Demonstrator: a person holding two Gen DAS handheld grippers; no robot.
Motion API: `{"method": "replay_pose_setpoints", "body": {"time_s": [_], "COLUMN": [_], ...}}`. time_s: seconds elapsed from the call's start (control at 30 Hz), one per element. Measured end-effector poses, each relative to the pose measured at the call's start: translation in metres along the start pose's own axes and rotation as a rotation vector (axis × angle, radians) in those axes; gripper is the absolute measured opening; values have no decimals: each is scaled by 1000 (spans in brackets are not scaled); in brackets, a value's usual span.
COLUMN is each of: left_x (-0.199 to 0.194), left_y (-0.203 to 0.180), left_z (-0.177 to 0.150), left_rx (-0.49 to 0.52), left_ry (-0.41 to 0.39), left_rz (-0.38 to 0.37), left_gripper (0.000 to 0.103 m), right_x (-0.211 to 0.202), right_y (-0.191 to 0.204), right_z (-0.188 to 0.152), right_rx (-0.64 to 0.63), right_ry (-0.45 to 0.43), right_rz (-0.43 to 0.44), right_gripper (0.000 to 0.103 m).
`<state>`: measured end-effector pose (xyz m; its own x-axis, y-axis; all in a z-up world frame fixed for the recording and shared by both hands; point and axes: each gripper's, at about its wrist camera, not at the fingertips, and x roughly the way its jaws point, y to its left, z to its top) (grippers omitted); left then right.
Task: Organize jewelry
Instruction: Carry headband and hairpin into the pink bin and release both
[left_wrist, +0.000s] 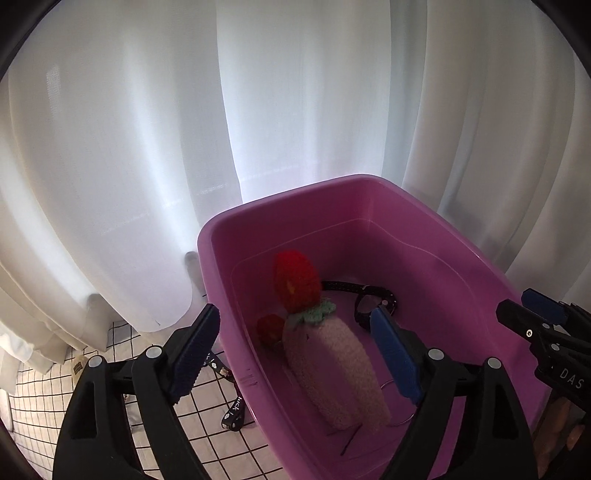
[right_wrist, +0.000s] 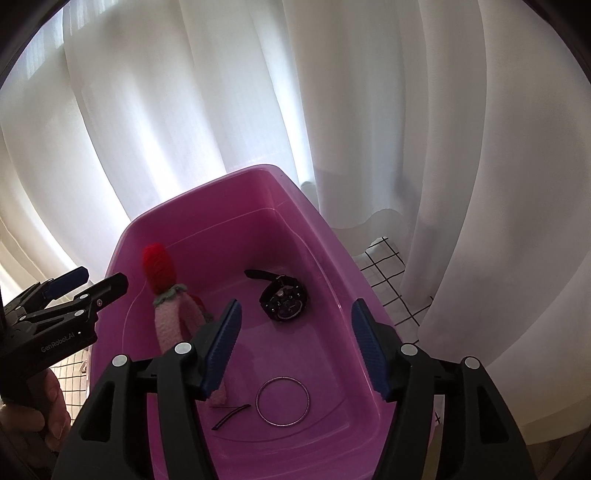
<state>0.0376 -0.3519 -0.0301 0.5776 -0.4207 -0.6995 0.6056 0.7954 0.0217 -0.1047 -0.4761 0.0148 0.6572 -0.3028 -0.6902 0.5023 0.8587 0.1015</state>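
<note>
A purple plastic bin (left_wrist: 461, 240) (right_wrist: 332, 236) holds a fuzzy pink hair band with red strawberries (left_wrist: 332, 369) (right_wrist: 173, 317), a black wristwatch (left_wrist: 373, 299) (right_wrist: 282, 301), a thin silver bangle (right_wrist: 283, 401) and a dark hairpin (right_wrist: 231, 412). My left gripper (left_wrist: 295, 354) is open and empty, straddling the bin's left wall. My right gripper (right_wrist: 295, 347) is open and empty above the bin's inside, over the bangle. The right gripper also shows at the right edge of the left wrist view (left_wrist: 532, 314), and the left gripper shows at the left edge of the right wrist view (right_wrist: 92, 286).
A white cloth with a black grid (left_wrist: 207, 424) (right_wrist: 388, 273) covers the table. A dark lanyard strap with white lettering (left_wrist: 232, 402) lies on it left of the bin. White curtains (left_wrist: 258, 110) hang close behind the bin.
</note>
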Motion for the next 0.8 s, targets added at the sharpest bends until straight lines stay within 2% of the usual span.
{"method": "replay_pose_setpoints", "body": {"time_s": [0.1, 0.47, 0.67, 0.8], "left_x": [-6, -35, -57, -73], "left_y": [7, 28, 47, 72], "left_z": [3, 1, -15, -28], "left_rx": [-27, -107, -117, -145], "left_ry": [-11, -31, -39, -34], "left_rz": [-5, -25, -9, 1], "left_gripper": [90, 96, 97, 97], "right_x": [-7, -26, -27, -25], "right_y": [3, 18, 42, 63], "right_z": [-1, -6, -17, -23], "right_rx": [-3, -1, -23, -52], "right_ry": [-12, -45, -23, 12], "right_rz": [13, 77, 125, 159], "right_gripper": [60, 64, 68, 70]}}
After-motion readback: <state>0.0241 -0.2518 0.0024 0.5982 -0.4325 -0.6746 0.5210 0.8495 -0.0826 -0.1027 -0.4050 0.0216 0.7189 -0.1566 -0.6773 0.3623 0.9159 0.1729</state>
